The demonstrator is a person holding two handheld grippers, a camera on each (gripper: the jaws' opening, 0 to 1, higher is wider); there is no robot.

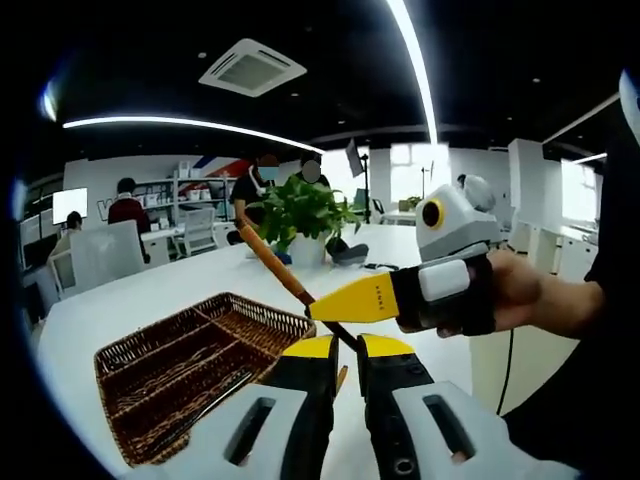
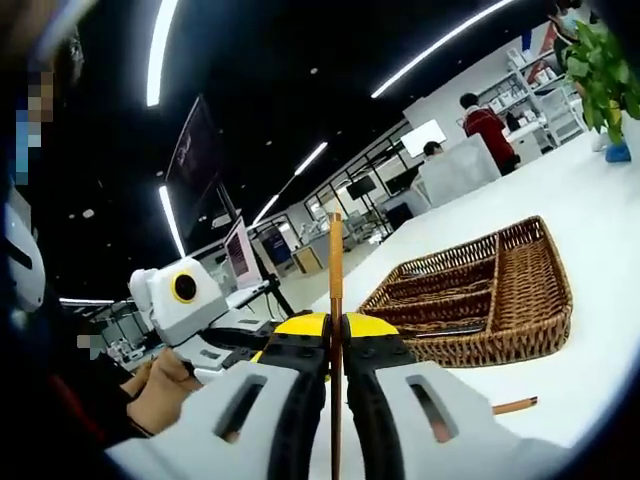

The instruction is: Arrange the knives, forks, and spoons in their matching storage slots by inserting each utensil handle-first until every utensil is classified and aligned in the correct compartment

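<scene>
- the wicker basket (image 1: 190, 370) sits on the white table (image 1: 130, 295), split into long slots; a dark utensil (image 1: 205, 405) lies in one slot
- right gripper (image 2: 335, 335) is clamped on a wooden-handled utensil (image 2: 335, 270), raised above the table beside the basket
- left gripper (image 1: 346, 352) is nearly closed around that utensil's dark lower end; a firm grip cannot be told
- a wooden piece (image 2: 513, 405) lies loose on the table

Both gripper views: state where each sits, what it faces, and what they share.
Left gripper view: rides the left gripper, facing the wicker tray, a potted plant and the right gripper, held in a hand.
Right gripper view: rides the right gripper, shut on a wooden-handled utensil, facing the tray.
Shared: the tray, utensil and white table.
</scene>
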